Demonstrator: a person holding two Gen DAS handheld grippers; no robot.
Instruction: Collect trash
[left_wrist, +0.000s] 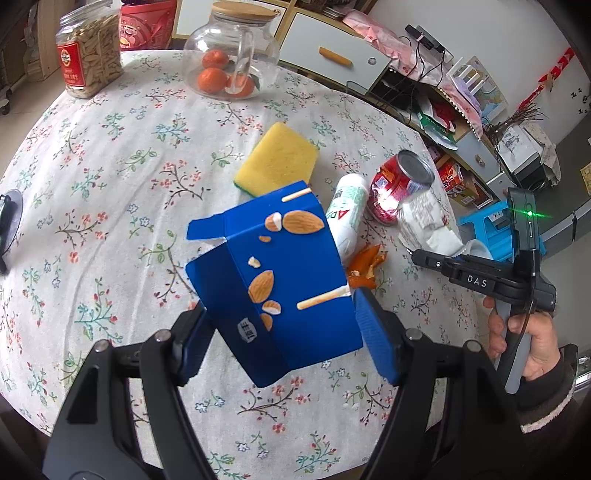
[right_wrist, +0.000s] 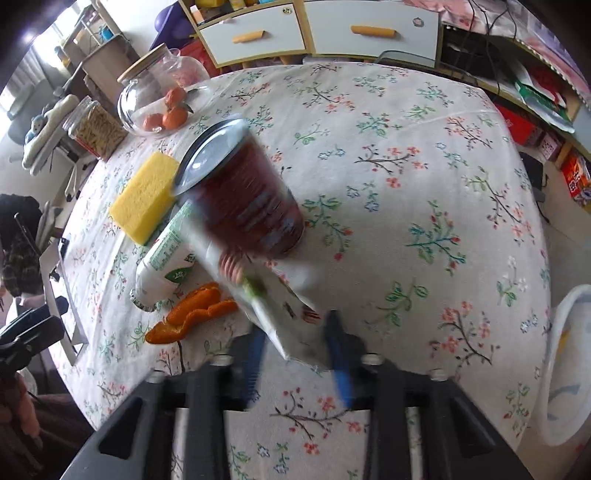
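Note:
My left gripper (left_wrist: 284, 328) is shut on a blue almond snack box (left_wrist: 280, 280) and holds it tilted above the floral tablecloth. My right gripper (right_wrist: 295, 350) is shut on a white crumpled wrapper (right_wrist: 284, 317), blurred by motion, in front of a red can (right_wrist: 243, 195). The right gripper also shows in the left wrist view (left_wrist: 424, 256), beside the wrapper (left_wrist: 424, 221) and the crushed red can (left_wrist: 402, 184). A white bottle (left_wrist: 347, 218) (right_wrist: 166, 258) lies on its side. Orange peel (left_wrist: 365, 266) (right_wrist: 195, 314) lies near it.
A yellow sponge (left_wrist: 277, 162) (right_wrist: 144, 195), a glass jar with oranges (left_wrist: 229, 55) (right_wrist: 155, 96) and a jar of seeds (left_wrist: 88, 51) (right_wrist: 96, 129) stand on the table (right_wrist: 424, 184). A white bag rim (right_wrist: 565, 369) is at the right edge. Cabinets stand behind.

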